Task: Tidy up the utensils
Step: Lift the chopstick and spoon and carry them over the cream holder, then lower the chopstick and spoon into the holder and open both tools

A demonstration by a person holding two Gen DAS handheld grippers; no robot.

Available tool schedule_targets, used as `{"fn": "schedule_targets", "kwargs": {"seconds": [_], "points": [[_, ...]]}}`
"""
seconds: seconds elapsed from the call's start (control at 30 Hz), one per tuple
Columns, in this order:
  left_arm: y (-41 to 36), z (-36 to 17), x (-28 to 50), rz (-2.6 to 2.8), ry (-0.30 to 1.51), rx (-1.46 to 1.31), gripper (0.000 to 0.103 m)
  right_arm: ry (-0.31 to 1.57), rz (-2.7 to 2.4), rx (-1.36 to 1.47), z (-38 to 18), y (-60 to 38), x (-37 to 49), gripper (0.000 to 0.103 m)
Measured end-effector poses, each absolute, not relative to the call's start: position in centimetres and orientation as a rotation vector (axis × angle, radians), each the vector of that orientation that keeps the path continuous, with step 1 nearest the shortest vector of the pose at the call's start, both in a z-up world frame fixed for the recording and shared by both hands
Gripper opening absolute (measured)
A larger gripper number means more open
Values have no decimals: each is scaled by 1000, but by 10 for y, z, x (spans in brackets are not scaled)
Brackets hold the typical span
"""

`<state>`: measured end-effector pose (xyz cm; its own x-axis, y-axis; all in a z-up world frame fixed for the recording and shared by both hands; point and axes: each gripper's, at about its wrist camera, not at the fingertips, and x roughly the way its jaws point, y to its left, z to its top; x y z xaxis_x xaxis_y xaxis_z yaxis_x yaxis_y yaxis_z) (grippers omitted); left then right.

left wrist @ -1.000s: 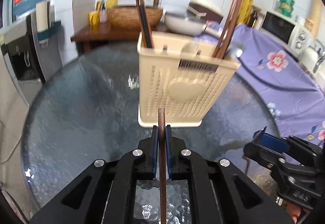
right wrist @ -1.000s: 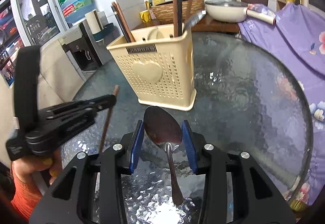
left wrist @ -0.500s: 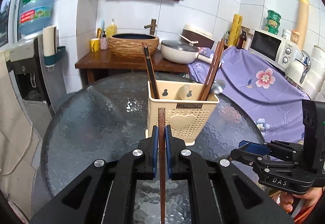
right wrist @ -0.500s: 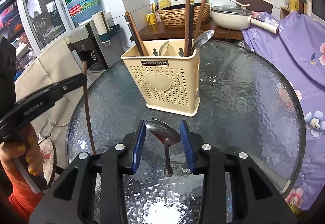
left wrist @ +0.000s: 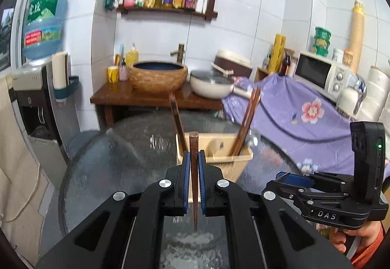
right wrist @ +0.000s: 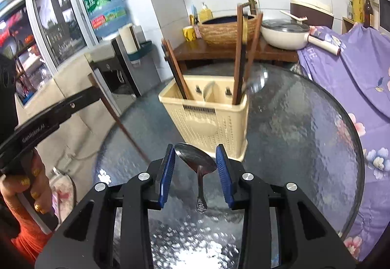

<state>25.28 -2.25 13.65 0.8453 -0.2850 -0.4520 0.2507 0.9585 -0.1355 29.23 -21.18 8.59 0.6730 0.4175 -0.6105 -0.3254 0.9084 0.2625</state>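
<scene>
Bare glass counter [right wrist: 304,137] rings the caddy [right wrist: 207,120]. Left tongs [left wrist: 194,166] pinch a chopstick [left wrist: 194,171]; right tongs [right wrist: 196,159], part-open, clasp a spoon [right wrist: 196,158].

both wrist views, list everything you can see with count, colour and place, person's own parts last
utensil holder: one, cream, on the table, holding several brown chopsticks and spoons
glass table: one, round, dark textured top
chopstick: one, brown, clamped in the left gripper
spoon: one, silver, bowl between the right gripper's pads, handle hanging down
basin: one, woven brown, on a wooden stand
pan: one, cream, lidded, beside the basin
cloth: one, purple floral, right of the table
microwave: one, white, far right
water dispenser: one, blue bottle on top, left
left gripper: black, blue pads, shut
right gripper: black, blue pads, gripping the spoon
</scene>
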Motion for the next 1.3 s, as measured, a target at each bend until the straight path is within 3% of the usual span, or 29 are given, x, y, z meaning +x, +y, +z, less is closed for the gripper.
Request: {"fn": "schedule_targets", "kwargs": {"seconds": [0.37, 0.57, 0.8, 1.3], "points": [[-37, 242, 280, -296, 363, -100, 7, 536, 387, 101, 198, -209, 329, 35], [-45, 264, 303, -232, 321, -93, 7, 513, 341, 74, 209, -203, 354, 35], [-54, 239, 335, -185, 336, -76, 7, 486, 307, -10, 181, -185, 367, 36], [-54, 129, 355, -197, 534, -67, 7, 578, 277, -59, 88, -167, 370, 36]]}}
